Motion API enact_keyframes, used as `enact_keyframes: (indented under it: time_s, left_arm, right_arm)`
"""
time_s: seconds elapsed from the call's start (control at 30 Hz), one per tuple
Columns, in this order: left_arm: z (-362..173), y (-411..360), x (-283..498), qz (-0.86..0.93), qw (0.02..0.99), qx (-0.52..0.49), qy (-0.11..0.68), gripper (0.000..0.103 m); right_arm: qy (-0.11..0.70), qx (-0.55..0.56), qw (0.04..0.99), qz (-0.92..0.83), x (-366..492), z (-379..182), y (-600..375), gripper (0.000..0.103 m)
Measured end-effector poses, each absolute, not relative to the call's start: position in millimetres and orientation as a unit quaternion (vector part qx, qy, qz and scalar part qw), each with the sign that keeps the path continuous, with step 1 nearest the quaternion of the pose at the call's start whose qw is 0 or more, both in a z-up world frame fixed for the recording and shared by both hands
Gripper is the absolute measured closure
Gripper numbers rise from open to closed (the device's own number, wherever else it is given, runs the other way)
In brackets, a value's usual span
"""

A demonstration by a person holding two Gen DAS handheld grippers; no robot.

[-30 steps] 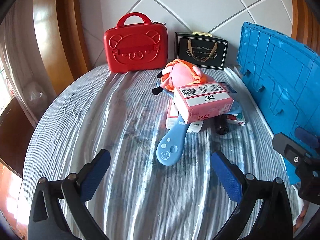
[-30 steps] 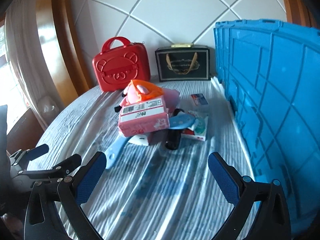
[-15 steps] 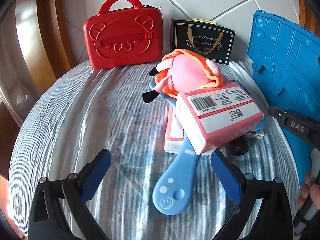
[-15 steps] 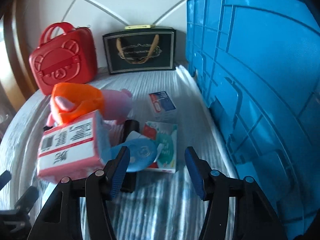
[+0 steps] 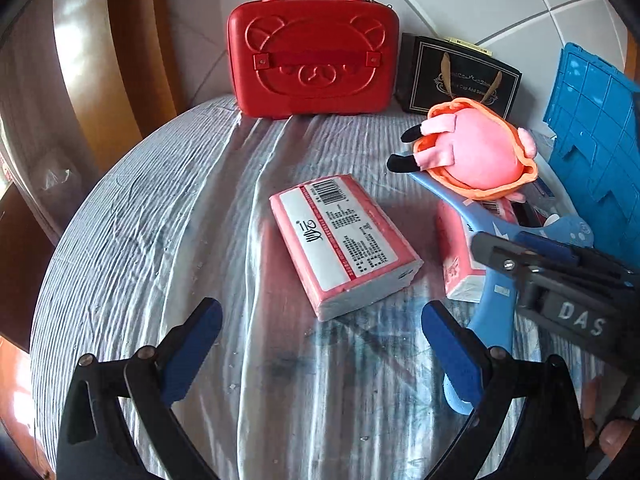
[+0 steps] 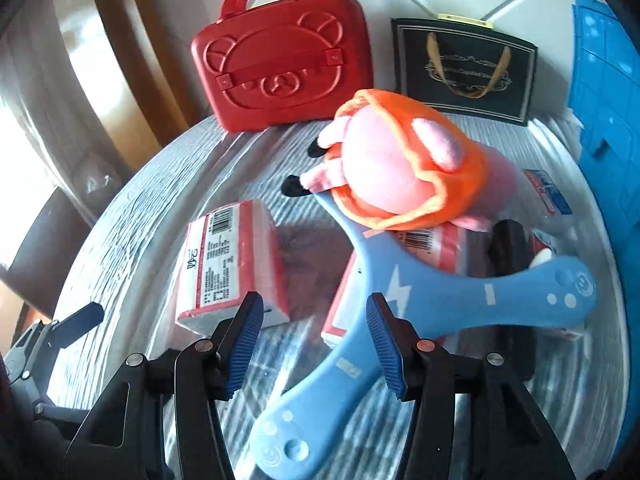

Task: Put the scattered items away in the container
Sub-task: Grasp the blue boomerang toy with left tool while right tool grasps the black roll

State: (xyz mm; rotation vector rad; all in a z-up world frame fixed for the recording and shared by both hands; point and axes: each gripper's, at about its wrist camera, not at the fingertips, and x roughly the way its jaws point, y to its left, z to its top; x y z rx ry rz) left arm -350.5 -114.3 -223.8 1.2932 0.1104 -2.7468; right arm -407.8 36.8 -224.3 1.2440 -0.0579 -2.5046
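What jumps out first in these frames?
A red bear-faced case stands upright at the back of the table against the wall. Right of it, a pink plush toy in orange lies on the pile of blue plastic pieces. A pink tissue pack lies alone mid-table, ahead of the open left gripper.

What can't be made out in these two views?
- Blue crate: cut off by the right edge in both views; its inside is unseen.
- Second tissue pack: mostly hidden under the plush pig and blue slingshot-like toy.
- Black item: half covered by that toy, so it can't be identified.
- Small card box: print too small to read.
- Right gripper: closing, nothing between its pads.
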Motion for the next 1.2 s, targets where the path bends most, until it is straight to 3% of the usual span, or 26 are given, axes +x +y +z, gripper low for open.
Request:
enact_keyframes:
  time_s: [0.27,0.63,0.7,0.73,0.77,0.8,1.07,1.13,1.17,1.2]
  left_arm:
    - [-225,-77,-360,-0.903,-0.008,0.427,0.046,0.001]
    - [-263,3,-407,-0.886,-0.061,0.460,0.014,0.002]
    - [-270,5,-413,-0.884,-0.058,0.465,0.014,0.027]
    - [-273,5,-415,-0.880,-0.062,0.470,0.021,0.032]
    - [-275,5,-416,-0.878,-0.063,0.473,0.027,0.047]
    - [-276,6,-416,-0.879,-0.058,0.473,0.024,0.052]
    - [-276,21,-426,-0.879,-0.050,0.474,0.000,0.051]
    - [-276,22,-424,-0.882,-0.047,0.469,-0.011,0.058]
    - [-277,22,-421,-0.882,-0.045,0.468,-0.015,0.067]
    - [-277,20,-417,-0.883,-0.041,0.468,-0.019,0.067]
  right_arm:
    - [-0.053,0.456,0.036,-0.888,-384,-227,131,0.049]
    - [-0.074,0.470,0.044,-0.879,-380,-249,180,0.049]
    - [-0.073,0.473,0.051,-0.877,-385,-256,179,0.049]
    - [-0.074,0.474,0.053,-0.876,-387,-259,181,0.049]
    - [-0.075,0.475,0.055,-0.875,-391,-262,182,0.049]
    - [-0.077,0.476,0.055,-0.875,-395,-265,183,0.049]
    - [-0.082,0.488,0.069,-0.867,-437,-282,178,0.049]
    - [-0.073,0.494,0.070,-0.863,-445,-290,174,0.049]
    - [-0.059,0.491,0.067,-0.866,-446,-289,170,0.052]
    - [-0.049,0.494,0.066,-0.866,-446,-290,168,0.059]
